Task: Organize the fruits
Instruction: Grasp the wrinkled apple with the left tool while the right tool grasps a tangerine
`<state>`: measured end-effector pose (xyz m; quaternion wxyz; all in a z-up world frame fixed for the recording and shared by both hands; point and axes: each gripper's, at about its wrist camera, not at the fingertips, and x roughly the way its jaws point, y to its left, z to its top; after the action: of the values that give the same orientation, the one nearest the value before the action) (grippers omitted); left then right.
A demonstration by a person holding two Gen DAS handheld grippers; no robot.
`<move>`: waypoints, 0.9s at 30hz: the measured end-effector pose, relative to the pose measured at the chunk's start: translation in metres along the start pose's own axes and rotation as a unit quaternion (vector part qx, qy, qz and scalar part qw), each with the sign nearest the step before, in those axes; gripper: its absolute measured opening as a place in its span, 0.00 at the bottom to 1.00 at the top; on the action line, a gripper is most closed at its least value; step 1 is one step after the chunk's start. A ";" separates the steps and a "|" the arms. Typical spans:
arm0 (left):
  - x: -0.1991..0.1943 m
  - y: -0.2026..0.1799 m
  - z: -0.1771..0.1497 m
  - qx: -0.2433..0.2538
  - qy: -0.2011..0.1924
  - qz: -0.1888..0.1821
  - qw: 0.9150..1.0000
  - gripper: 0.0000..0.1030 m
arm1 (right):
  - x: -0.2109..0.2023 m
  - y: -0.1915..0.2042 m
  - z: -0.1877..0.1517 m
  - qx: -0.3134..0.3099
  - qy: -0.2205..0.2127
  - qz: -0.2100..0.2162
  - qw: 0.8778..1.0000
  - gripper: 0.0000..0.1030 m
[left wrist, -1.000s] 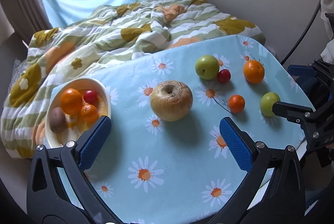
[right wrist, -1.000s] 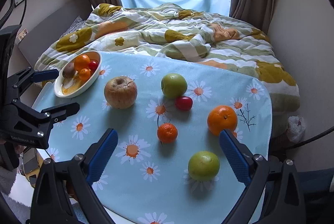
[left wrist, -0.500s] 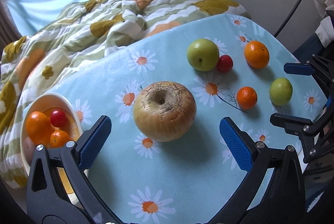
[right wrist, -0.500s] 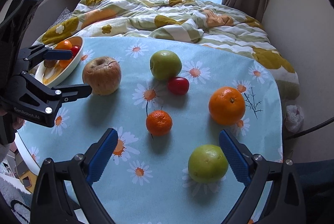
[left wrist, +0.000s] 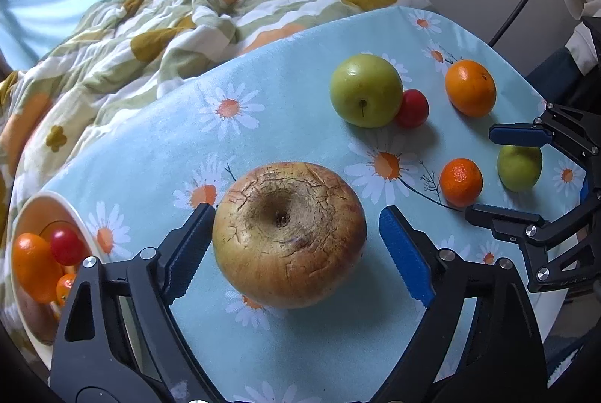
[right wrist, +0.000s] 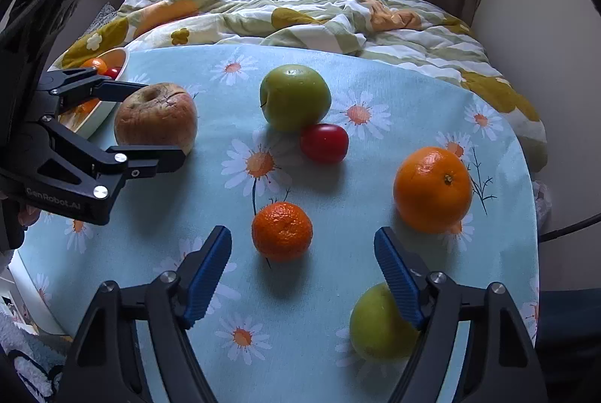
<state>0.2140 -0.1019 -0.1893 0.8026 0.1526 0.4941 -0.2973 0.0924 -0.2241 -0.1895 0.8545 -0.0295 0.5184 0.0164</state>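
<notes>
The big wrinkled apple (left wrist: 289, 234) sits on the daisy-print surface (left wrist: 300, 124), just right of the white bowl (left wrist: 80, 226) that already holds small fruit, and lies between the spread pads of the left tongs (left wrist: 291, 250), which are released and not yet pressing it. Its skin is tan-brown, cracked and shrivelled around a sunken stem pit, so it probably feels soft, fairly heavy and easily bruised; a gentle squeeze across its widest middle seems safest. The right tongs (right wrist: 302, 275) also hang open, above the surface near a small mandarin (right wrist: 281, 231), with a green apple (right wrist: 377, 324) beneath the right pad.
</notes>
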 end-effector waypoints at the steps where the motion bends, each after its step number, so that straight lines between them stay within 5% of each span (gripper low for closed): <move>1: 0.000 0.000 -0.001 0.001 0.000 0.002 1.000 0.88 | 0.001 0.000 0.000 0.000 0.001 0.003 1.000 0.65; 4: 0.000 0.000 -0.002 0.011 -0.004 0.018 1.000 0.79 | 0.004 0.001 -0.001 0.002 0.006 0.010 1.000 0.60; 11: -0.001 0.001 -0.003 0.013 -0.004 0.015 1.000 0.79 | 0.010 0.004 0.000 0.003 0.008 0.020 1.000 0.57; 27: -0.006 0.003 -0.008 0.002 -0.003 0.020 1.000 0.79 | 0.021 0.006 0.003 -0.009 0.016 0.034 0.999 0.33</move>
<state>0.2082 -0.0934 -0.1883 0.8094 0.1633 0.4879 -0.2831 0.1040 -0.2183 -0.2066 0.8447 -0.0196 0.5326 0.0499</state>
